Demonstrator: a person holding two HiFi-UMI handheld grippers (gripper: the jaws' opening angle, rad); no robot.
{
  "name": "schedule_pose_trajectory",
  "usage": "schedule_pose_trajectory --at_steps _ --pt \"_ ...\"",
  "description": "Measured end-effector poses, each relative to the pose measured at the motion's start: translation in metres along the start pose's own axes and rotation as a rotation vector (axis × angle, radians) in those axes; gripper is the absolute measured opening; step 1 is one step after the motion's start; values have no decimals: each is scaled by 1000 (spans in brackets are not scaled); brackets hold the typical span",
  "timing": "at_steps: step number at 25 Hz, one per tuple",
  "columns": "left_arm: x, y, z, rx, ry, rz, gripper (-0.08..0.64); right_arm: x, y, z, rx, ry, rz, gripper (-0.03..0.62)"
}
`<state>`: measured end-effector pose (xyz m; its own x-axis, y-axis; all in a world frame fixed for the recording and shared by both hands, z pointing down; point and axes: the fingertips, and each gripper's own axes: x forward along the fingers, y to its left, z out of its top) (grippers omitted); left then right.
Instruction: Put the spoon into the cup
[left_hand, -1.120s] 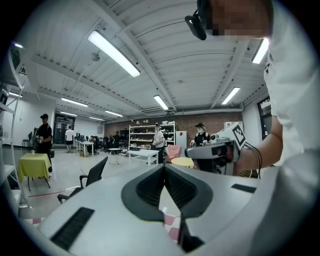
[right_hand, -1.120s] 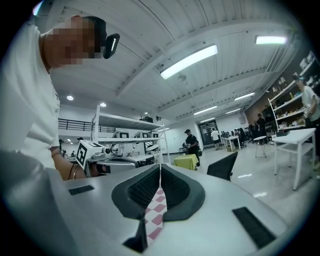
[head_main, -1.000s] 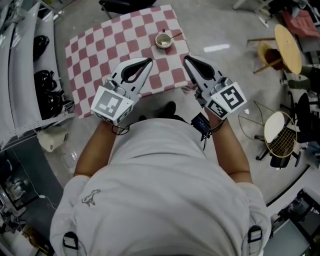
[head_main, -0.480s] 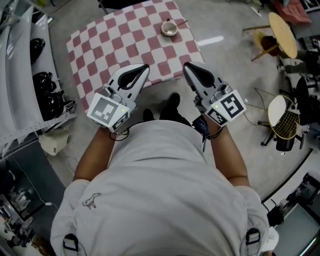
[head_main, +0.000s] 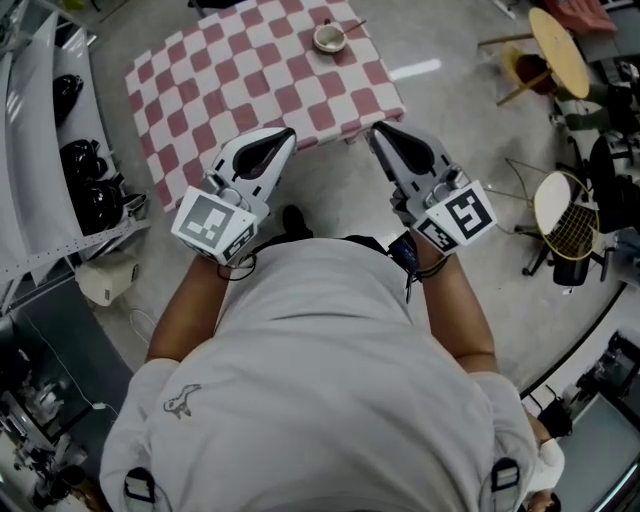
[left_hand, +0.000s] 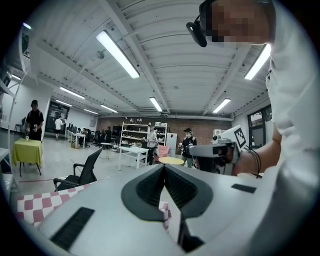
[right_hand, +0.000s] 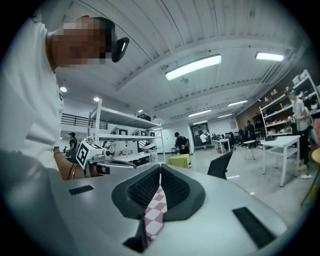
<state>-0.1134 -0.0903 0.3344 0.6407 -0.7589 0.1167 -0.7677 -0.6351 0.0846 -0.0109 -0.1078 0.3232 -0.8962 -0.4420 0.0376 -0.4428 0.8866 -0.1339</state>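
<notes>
At the far corner of the checked table (head_main: 215, 90): cup (head_main: 329, 38), spoon (head_main: 352, 25) likely inside already. Just off the near edge: left gripper (head_main: 283, 135) and right gripper (head_main: 379, 129), squeezed tight on nothing, since the job looks finished.

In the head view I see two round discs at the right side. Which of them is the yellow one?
The upper disc, near the top right corner, is the yellow one. The lower disc is whitish, not yellow.
</notes>
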Motion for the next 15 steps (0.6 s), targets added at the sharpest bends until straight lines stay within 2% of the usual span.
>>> schedule_pose_trajectory --at_steps 10,15 --pt "19 -81 -6 -12 19 38 14 -81 3 -3 21 -3 42 35" --pt "19 -131 -9 23 17 54 14 -128 12 -8 16 6 64 35"
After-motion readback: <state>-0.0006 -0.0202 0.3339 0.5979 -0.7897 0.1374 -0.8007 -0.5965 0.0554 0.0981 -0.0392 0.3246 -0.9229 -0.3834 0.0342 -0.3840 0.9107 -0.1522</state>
